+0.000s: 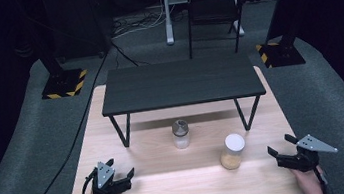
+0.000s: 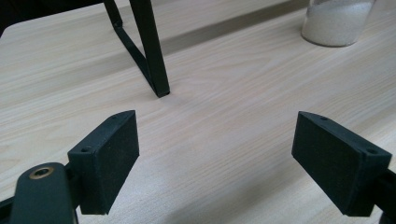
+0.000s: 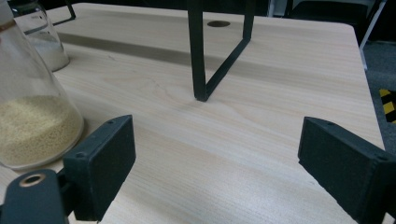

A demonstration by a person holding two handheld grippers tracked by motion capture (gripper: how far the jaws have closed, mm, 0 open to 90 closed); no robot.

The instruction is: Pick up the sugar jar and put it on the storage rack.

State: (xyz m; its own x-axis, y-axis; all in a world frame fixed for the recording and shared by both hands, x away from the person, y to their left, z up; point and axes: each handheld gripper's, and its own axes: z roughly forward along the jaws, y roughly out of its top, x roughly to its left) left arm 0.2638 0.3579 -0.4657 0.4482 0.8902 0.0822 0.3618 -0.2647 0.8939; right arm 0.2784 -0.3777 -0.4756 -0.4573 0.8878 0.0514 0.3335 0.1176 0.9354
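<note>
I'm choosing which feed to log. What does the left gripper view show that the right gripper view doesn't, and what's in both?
Left gripper view alone: the left tongs, open over bare table.

Right gripper view alone: the right tongs, open, the jar of yellowish grains close by, a round hole in the tabletop, and floor past the table's edge.

Both: the wooden table, a black shelf leg, and the jar of white grains.

Pale wood-grain table (image 1: 170, 178), black shelf (image 1: 181, 83) over it. Silver-capped jar (image 1: 181, 134) holds white grains; white-lidded jar (image 1: 232, 151) holds yellow-tan grains. Yellow-and-black hazard stripes on the floor bases (image 1: 63, 84).
</note>
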